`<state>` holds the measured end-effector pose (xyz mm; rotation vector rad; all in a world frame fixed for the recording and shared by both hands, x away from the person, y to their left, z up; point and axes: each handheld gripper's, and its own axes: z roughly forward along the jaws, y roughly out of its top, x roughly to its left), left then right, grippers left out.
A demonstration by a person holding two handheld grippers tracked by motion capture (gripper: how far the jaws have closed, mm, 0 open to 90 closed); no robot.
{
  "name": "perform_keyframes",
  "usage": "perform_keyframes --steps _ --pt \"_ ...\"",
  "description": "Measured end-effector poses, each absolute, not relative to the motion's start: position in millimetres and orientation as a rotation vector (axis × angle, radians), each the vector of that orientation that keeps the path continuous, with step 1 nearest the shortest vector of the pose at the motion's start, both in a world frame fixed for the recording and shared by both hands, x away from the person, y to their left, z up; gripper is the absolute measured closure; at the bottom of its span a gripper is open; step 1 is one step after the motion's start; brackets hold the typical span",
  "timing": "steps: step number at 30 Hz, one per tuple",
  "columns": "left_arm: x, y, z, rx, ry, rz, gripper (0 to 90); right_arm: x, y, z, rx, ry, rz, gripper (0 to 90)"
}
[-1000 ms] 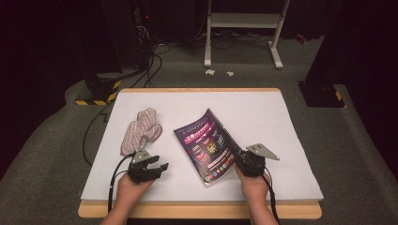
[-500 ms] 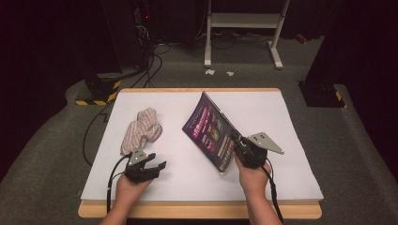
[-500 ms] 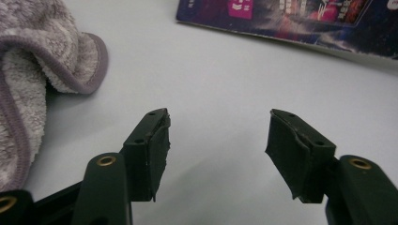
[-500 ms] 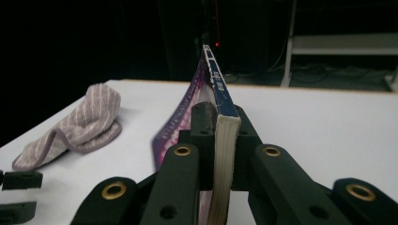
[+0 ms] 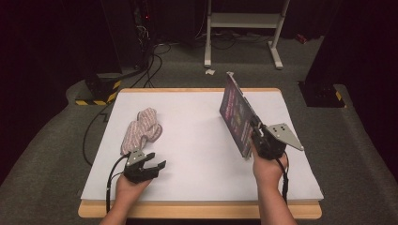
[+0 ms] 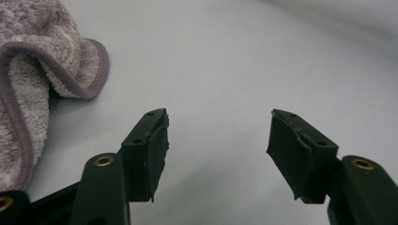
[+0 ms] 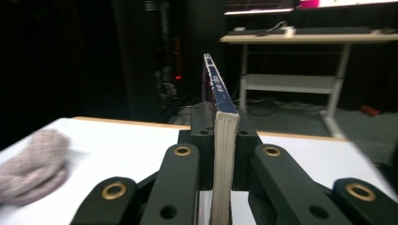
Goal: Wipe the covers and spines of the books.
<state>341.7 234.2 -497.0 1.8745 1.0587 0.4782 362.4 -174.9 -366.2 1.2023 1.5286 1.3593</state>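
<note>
From above, my right gripper point(image 5: 257, 133) is clamped on the lower edge of the book point(image 5: 238, 115) and holds it up off the table point(image 5: 197, 173), nearly on edge, with the cover facing left and the top corner reaching past the table's far edge. The grey plate on that gripper points off to the right. My left gripper point(image 5: 155, 161) sits low over the near left part of the table, jaws apart with nothing between them; they have just been opening. The towel point(image 5: 141, 130) lies bunched just beyond it, apart from the jaws.

In the left gripper view, my two black jaws stand moderately wide over bare white table point(image 6: 225, 70), the gap between them empty. The towel point(image 6: 33, 79), pinkish with a darker hem, lies at the upper left, beyond the left jaw and not touching it.

In the right gripper view, the book point(image 7: 220, 136) stands upright between my jaws, page edges towards the camera, spine edge running up and away. Both pads press flat against its sides. The towel point(image 7: 33, 166) is a blurred heap far off at the left on the table point(image 7: 122, 140).
</note>
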Motion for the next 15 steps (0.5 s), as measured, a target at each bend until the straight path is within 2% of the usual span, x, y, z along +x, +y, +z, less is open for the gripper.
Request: perform_keyframes --steps 7,15 --pt "341.7 233.1 -497.1 1.875 1.054 0.474 38.2 365.3 -183.5 -370.1 1.210 1.510 1.308 84.3" --pt "341.9 232.5 -497.7 1.884 1.054 0.472 37.9 357.0 -145.6 -397.7 1.131 1.618 1.329 84.2"
